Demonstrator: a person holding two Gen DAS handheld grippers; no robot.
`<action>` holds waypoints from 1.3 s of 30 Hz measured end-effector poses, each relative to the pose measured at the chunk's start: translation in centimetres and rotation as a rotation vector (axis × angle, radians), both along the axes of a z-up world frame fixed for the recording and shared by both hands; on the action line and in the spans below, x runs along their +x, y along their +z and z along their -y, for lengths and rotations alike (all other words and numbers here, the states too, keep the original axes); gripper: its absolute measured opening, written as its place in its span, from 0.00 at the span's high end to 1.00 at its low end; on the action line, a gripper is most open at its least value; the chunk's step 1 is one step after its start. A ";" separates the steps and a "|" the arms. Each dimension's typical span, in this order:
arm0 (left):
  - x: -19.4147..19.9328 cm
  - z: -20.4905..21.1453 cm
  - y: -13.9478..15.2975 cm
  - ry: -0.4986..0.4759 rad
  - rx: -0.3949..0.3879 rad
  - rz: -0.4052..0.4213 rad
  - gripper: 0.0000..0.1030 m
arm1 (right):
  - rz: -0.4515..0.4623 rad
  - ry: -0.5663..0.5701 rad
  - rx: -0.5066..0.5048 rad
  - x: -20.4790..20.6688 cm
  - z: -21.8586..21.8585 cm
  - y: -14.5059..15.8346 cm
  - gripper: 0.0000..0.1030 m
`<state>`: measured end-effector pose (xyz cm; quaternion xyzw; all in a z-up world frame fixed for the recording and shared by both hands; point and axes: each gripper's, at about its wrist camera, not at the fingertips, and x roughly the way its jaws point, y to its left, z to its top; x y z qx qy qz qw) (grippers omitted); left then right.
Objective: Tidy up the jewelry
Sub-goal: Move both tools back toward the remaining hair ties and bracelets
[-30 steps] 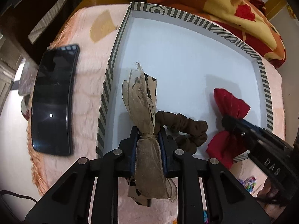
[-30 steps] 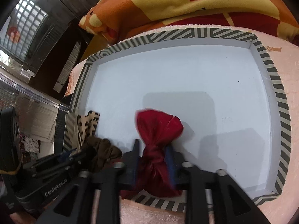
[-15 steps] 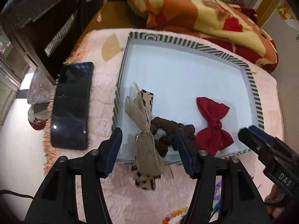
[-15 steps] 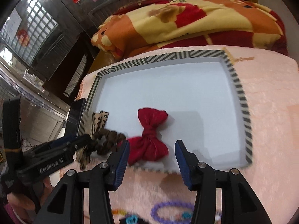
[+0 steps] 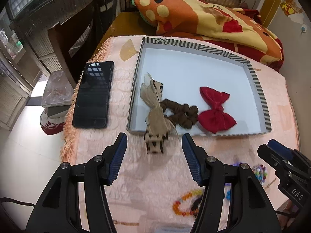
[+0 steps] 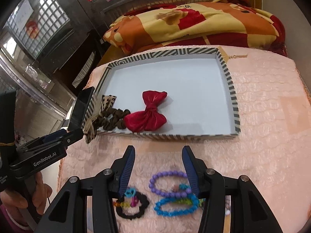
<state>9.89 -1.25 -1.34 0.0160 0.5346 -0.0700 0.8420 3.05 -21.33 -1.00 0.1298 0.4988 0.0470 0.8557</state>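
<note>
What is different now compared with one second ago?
Both claws let go and drew back: the left claw released the beige bow, the right claw the red bow. Both bows, scrunchie and phone stayed put.

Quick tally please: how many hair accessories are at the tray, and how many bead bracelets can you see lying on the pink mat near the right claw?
Hair bows: 2, the red bow and the tan leopard-print bow, which hangs over the tray edge.
Scrunchies: 1, the brown scrunchie.
Bead bracelets: 3, the purple bracelet, blue bracelet and black bracelet.
Total: 6
</note>
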 end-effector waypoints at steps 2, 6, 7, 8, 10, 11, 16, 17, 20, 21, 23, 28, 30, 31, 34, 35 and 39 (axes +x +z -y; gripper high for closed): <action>-0.9 0.1 0.1 0.001 -0.002 0.004 0.43 | 0.001 0.006 -0.001 -0.8 0.0 0.1 0.53; -2.6 0.3 0.2 0.008 -0.013 -0.004 0.43 | 0.002 0.023 -0.021 -2.2 0.1 0.2 0.53; -2.9 0.3 0.2 0.009 -0.014 -0.005 0.43 | 0.003 0.025 -0.023 -2.5 0.1 0.2 0.53; -3.3 0.4 0.2 0.010 -0.013 -0.005 0.43 | 0.003 0.026 -0.023 -2.8 0.1 0.2 0.53; -4.1 0.4 0.3 0.013 -0.011 -0.005 0.43 | 0.003 0.032 -0.016 -3.4 0.2 0.2 0.53; -4.4 0.4 0.3 0.015 -0.010 -0.006 0.43 | 0.003 0.034 -0.015 -3.6 0.2 0.2 0.53; -5.7 0.4 0.3 0.026 -0.011 -0.009 0.43 | 0.008 0.050 -0.023 -4.8 0.0 0.3 0.53; -5.9 0.4 0.3 0.028 -0.011 -0.009 0.43 | 0.010 0.053 -0.027 -4.9 0.0 0.4 0.53; -6.5 0.4 0.4 0.035 -0.016 -0.007 0.43 | 0.021 0.060 -0.035 -5.3 -0.2 0.6 0.45; -6.6 0.4 0.5 0.038 -0.016 -0.006 0.43 | 0.026 0.060 -0.035 -5.4 -0.3 0.7 0.43; -6.9 0.4 0.6 0.041 -0.015 -0.001 0.43 | 0.036 0.064 -0.039 -5.6 -0.4 1.0 0.42; -7.4 0.4 0.8 0.043 -0.016 0.003 0.43 | 0.040 0.077 -0.050 -6.0 -0.5 1.4 0.42; -7.8 0.5 0.8 0.045 -0.018 0.001 0.43 | 0.036 0.076 -0.045 -6.2 -0.4 1.3 0.42; -7.9 0.6 0.8 0.045 -0.019 0.001 0.43 | 0.035 0.075 -0.044 -6.4 -0.3 1.3 0.42; -8.4 0.7 0.8 0.043 -0.022 -0.008 0.43 | 0.032 0.075 -0.042 -6.7 -0.1 1.0 0.42; -8.6 0.6 0.7 0.044 -0.027 -0.013 0.43 | 0.030 0.074 -0.041 -6.8 0.0 0.9 0.42; -8.8 -0.4 0.6 0.066 -0.077 -0.055 0.43 | 0.017 0.099 -0.023 -7.5 0.4 0.3 0.42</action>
